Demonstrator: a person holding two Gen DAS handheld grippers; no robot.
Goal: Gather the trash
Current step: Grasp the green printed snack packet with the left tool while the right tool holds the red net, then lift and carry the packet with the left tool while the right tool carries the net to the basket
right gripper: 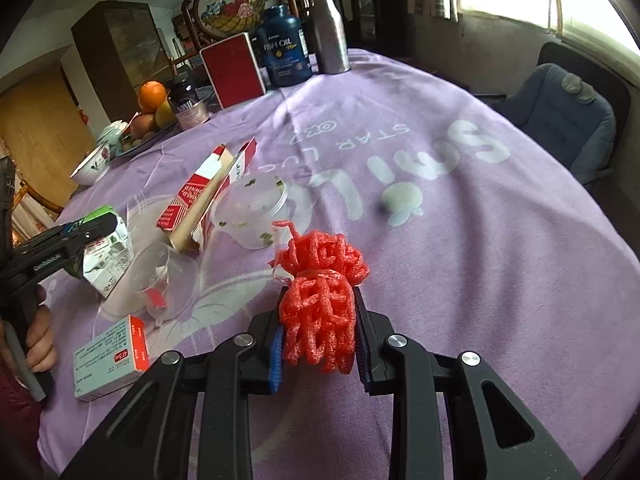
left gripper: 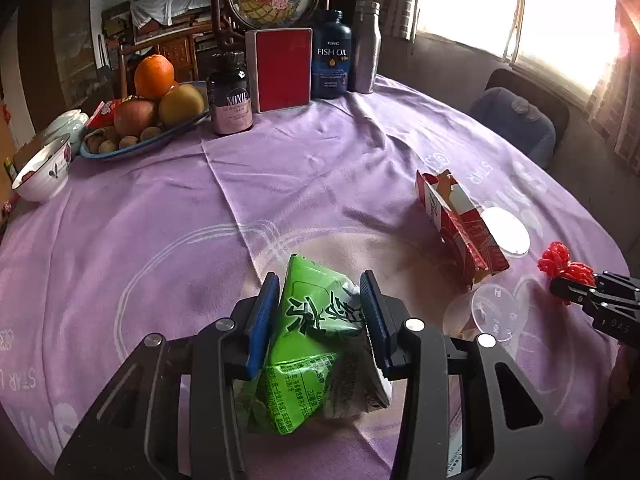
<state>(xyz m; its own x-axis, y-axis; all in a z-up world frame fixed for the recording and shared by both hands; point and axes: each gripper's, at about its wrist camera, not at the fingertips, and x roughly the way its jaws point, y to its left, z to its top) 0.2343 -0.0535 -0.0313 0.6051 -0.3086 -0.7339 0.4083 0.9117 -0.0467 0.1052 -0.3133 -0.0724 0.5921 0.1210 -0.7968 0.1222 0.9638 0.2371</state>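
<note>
My left gripper (left gripper: 320, 292) is shut on a crumpled green drink carton (left gripper: 308, 344) and holds it just above the purple tablecloth (left gripper: 160, 208). My right gripper (right gripper: 318, 304) is shut on a red foam fruit net (right gripper: 320, 300); it also shows at the right edge of the left wrist view (left gripper: 564, 266). On the cloth lie a torn red-and-white carton (right gripper: 204, 196), a clear plastic tub (right gripper: 252, 210), a clear cup on its side (right gripper: 160, 280) and a small medicine box (right gripper: 110, 360). The green carton also shows in the right wrist view (right gripper: 108, 248).
At the back stand a fruit plate (left gripper: 120, 148), a white bowl (left gripper: 40, 176), a dark pill bottle (left gripper: 232, 96), a red box (left gripper: 282, 68), a fish oil bottle (left gripper: 332, 56) and a metal flask (left gripper: 366, 48). A blue chair (right gripper: 560, 116) stands beyond the table's right edge.
</note>
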